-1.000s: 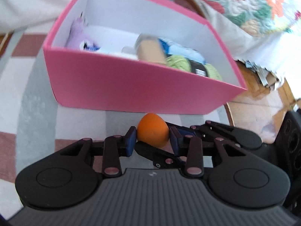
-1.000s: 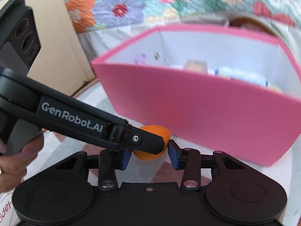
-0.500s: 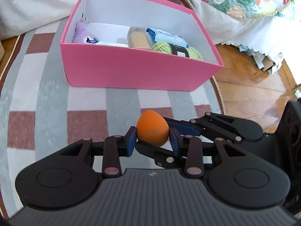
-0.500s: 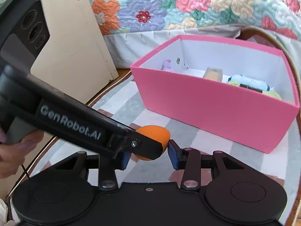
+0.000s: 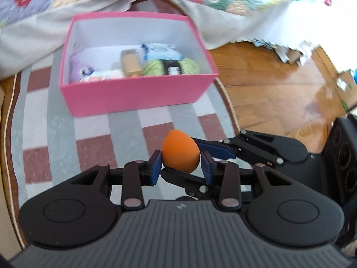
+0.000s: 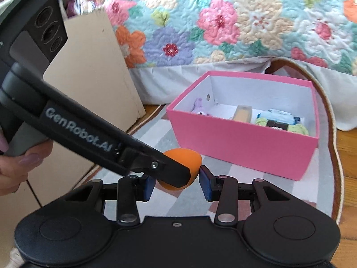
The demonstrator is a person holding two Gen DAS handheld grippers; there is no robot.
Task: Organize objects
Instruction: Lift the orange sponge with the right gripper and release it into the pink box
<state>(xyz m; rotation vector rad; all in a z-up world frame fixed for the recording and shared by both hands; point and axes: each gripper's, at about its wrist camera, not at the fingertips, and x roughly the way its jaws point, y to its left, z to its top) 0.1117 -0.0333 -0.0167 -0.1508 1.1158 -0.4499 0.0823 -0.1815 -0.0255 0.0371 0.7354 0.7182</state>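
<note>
Orange egg-shaped object (image 5: 180, 154), smooth and matte, is held in the air above a striped rug (image 5: 93, 134), on the near side of a pink box (image 5: 133, 93). Both tools grip it together. The left gripper (image 5: 180, 167) has its jaws set narrow, blue pads pressing the egg from either side. The right gripper (image 6: 176, 182) comes in from the other side, also narrow; its right pad touches the egg, while the left tool's finger hides the other pad. A person's hand (image 6: 20, 163) holds the left tool's handle.

The pink box sits open on the rug, well apart from the egg. Inside it, along the near wall, lie a lilac plush toy (image 5: 78, 69), a tan block (image 5: 130, 64), a pale blue packet (image 5: 160, 52) and a green yarn skein (image 5: 171, 68). Behind the box hangs a flowered quilt (image 6: 223, 22). To the box's left stands a beige board (image 6: 89, 67); to its right, bare wooden floor (image 5: 267, 84).
</note>
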